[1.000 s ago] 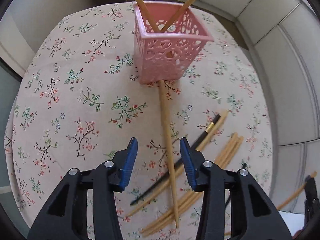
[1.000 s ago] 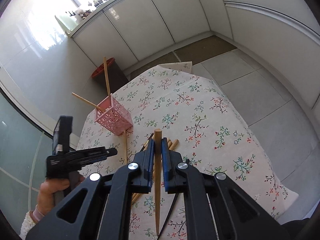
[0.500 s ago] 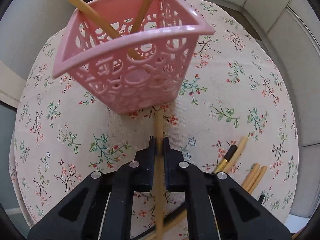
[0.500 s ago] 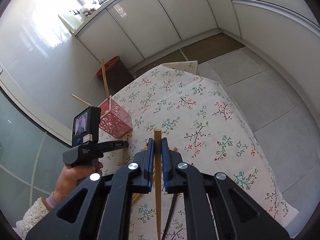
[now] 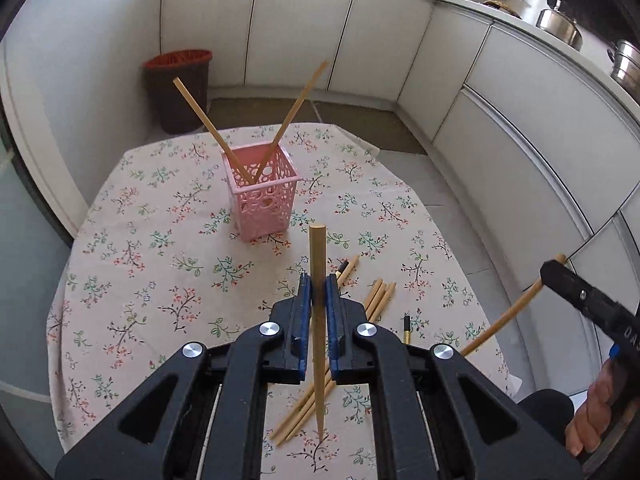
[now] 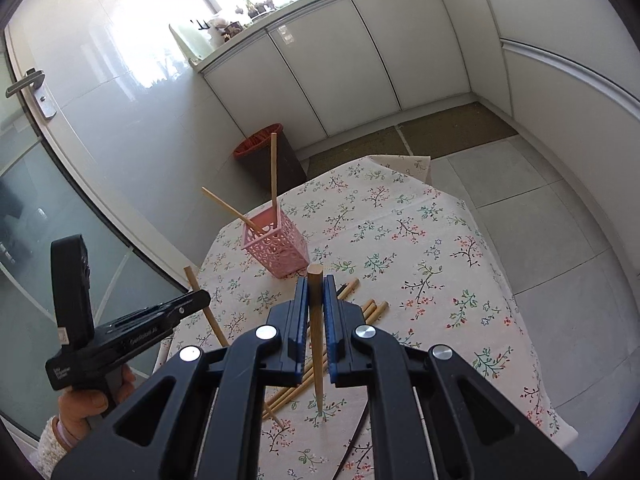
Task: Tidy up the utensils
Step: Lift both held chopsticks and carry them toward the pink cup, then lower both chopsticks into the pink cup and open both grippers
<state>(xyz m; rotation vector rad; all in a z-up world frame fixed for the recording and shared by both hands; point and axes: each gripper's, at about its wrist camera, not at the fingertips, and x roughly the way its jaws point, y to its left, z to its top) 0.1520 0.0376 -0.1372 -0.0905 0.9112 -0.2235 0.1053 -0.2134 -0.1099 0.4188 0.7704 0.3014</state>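
Wooden chopsticks gripped, one per hand-held gripper
Left hand-held gripper [image 5: 314,294] and right hand-held gripper [image 6: 315,296] each clamp a chopstick; pink basket [image 5: 262,196] stands ahead.

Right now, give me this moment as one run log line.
left gripper: shut on chopstick | right gripper: shut on chopstick | pink basket: two chopsticks inside | more on tablecloth

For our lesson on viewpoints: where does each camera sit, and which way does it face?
Left wrist: on the left gripper, looking down its fingers at the pink basket; the person's right hand shows.
Right wrist: on the right gripper, facing the same basket; the left hand shows.
Shared: the basket and loose chopsticks; each gripper clamps one chopstick.
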